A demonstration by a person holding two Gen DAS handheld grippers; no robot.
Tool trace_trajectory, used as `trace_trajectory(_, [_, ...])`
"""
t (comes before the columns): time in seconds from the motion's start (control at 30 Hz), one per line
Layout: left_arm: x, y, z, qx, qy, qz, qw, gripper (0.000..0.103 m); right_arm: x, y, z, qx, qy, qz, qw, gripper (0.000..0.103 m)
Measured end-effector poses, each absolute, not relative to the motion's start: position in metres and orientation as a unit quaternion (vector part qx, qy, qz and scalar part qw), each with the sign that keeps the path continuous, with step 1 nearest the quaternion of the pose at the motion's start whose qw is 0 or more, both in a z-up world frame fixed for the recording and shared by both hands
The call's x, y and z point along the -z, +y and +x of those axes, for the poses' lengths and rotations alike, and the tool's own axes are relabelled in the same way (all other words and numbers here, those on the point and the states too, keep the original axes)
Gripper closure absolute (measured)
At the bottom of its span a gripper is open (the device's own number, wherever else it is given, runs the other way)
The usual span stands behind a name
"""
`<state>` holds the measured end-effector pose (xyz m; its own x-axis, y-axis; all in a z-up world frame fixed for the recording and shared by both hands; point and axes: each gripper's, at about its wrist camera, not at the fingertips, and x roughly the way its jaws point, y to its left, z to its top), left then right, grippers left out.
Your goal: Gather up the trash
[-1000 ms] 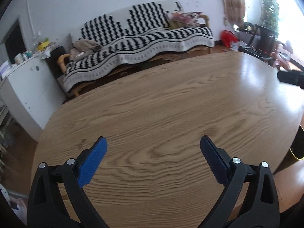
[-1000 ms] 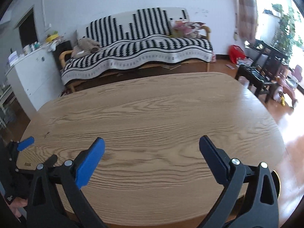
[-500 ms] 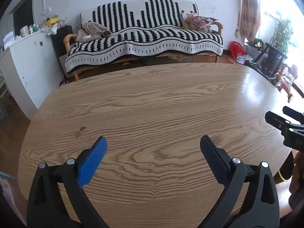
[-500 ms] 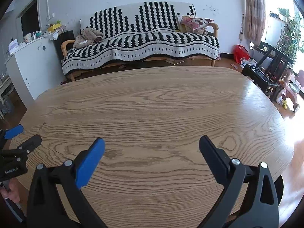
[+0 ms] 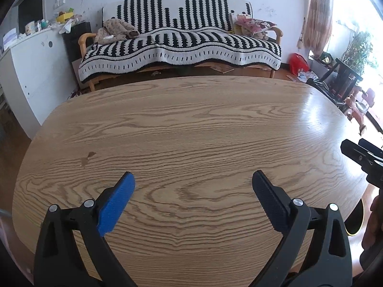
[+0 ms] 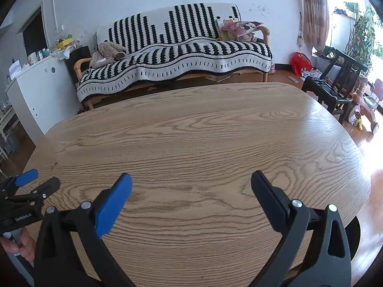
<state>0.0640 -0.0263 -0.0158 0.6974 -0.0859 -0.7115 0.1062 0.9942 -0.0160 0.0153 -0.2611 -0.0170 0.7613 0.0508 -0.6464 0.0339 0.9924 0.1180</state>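
An oval wooden table [image 5: 191, 131] fills both views, and I see no trash on its top. My left gripper [image 5: 192, 181] hovers open over the near edge, nothing between its blue and black pads. My right gripper [image 6: 191, 180] is open too, above the same near edge. The right gripper's tips [image 5: 359, 149] show at the right border of the left wrist view. The left gripper [image 6: 36, 181] appears at the left border of the right wrist view, with a hand [image 6: 21, 245] below it.
A sofa under a black-and-white striped blanket [image 5: 179, 45] stands behind the table. A white cabinet [image 5: 31, 71] is at the left. A dark chair [image 6: 335, 91], a toy ride-on [image 6: 363, 110] and a red bag [image 6: 300, 63] sit at the right. A small stain [image 5: 87, 157] marks the tabletop.
The left wrist view has swung from looking left across the table to facing the sofa squarely. The right gripper's tips moved lower at its right border. The right view has tilted slightly.
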Motion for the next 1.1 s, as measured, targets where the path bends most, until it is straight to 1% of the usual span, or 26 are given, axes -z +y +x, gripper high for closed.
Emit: trace_trajectory(1.1, [0.020,-0.029,0.065,0.051,0.388,0.015,0.920,0.008,0.005,-0.269,0.008,0.000,0.336,0.064,0.940,0.007])
